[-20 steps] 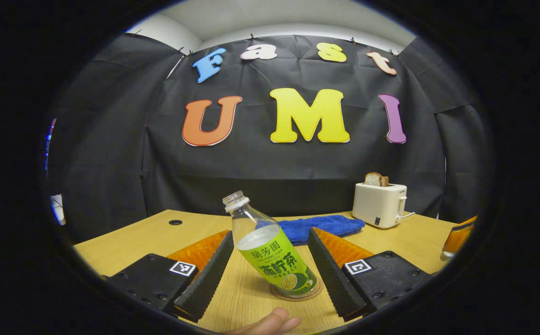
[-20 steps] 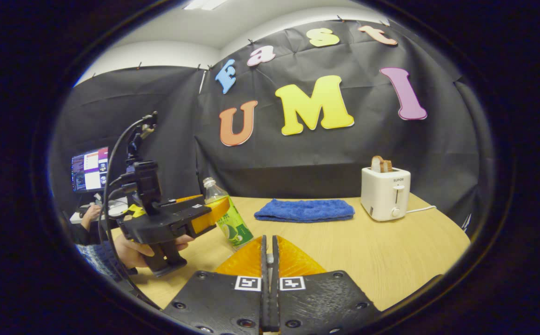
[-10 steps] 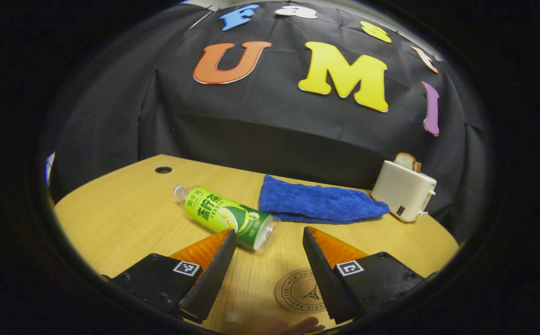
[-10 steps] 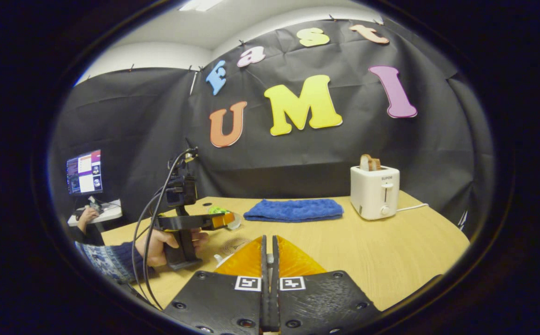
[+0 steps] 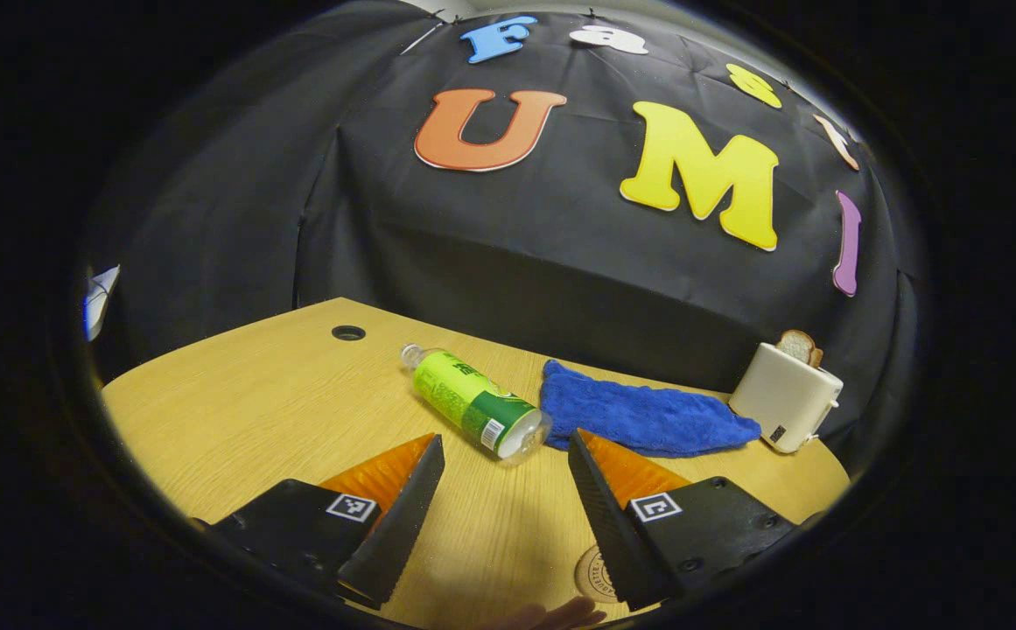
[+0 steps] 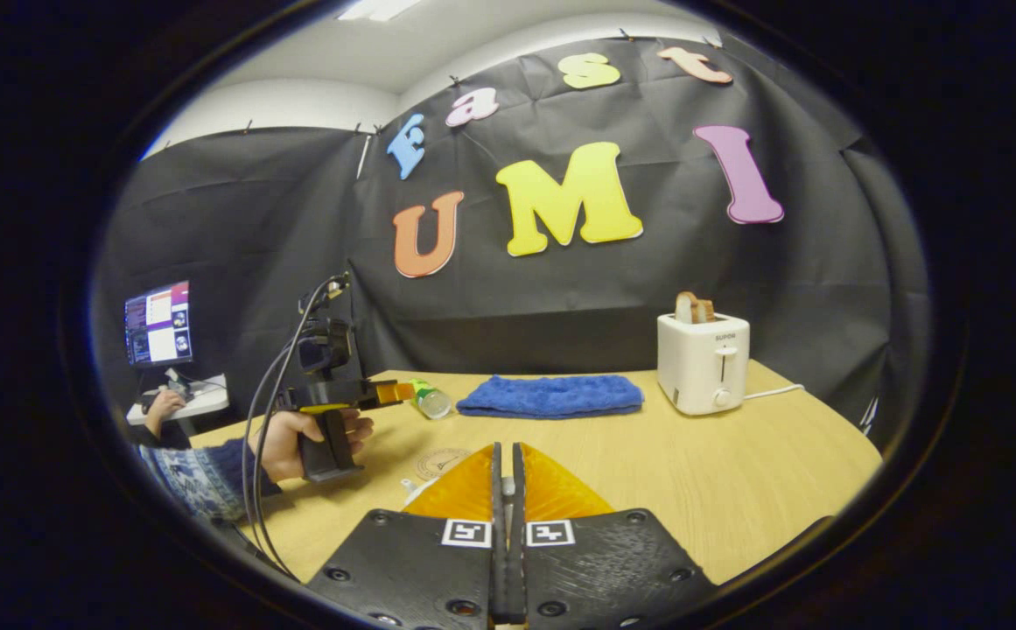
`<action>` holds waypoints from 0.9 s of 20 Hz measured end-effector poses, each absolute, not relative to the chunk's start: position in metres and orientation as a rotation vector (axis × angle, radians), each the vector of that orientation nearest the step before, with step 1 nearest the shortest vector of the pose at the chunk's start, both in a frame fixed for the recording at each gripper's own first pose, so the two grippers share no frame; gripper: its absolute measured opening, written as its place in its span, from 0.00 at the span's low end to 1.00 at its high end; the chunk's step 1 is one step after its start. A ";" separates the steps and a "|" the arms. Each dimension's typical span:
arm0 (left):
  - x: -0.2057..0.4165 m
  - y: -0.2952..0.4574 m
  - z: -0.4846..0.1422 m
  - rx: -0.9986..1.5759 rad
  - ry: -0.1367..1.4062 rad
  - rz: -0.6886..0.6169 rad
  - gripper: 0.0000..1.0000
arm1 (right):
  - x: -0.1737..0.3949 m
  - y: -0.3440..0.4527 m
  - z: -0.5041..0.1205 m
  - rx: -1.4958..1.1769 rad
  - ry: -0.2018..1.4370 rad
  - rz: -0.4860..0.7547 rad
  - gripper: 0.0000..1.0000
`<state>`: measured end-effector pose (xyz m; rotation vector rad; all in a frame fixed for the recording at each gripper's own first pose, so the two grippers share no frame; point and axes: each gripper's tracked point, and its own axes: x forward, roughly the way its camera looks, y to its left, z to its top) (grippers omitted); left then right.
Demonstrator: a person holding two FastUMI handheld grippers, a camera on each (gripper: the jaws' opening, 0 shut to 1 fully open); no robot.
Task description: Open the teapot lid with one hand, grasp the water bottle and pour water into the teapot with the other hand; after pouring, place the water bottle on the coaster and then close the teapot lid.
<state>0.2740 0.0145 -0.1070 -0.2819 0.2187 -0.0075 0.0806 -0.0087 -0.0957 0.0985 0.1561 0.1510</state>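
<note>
Lying flat, water bottle (image 5: 472, 403) mouth points toward the wall.

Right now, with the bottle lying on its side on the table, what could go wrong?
The bottle lies uncapped, off the coaster, so it may roll or leak toward the blue cloth. The open left claw must re-grasp it lying down, an awkward pickup. The right claw looks shut on something small, which could slip.

Water bottle (image 5: 473, 404) lies on its side on the counter (image 5: 254, 411) ahead of the left hand-held gripper (image 5: 505, 455); coaster (image 5: 593, 573) by its right finger; cloth (image 5: 648, 420) beyond
</note>
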 end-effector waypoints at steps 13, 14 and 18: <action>0.372 0.059 -0.123 -0.548 0.643 0.120 0.90 | 0.089 -0.027 -0.113 0.153 0.195 0.150 0.00; 0.378 0.063 -0.126 -0.578 0.668 0.129 0.90 | 0.090 -0.029 -0.115 0.153 0.203 0.147 0.00; 0.394 0.068 -0.134 -0.723 0.763 0.172 0.89 | 0.095 -0.038 -0.125 0.142 0.221 0.123 0.00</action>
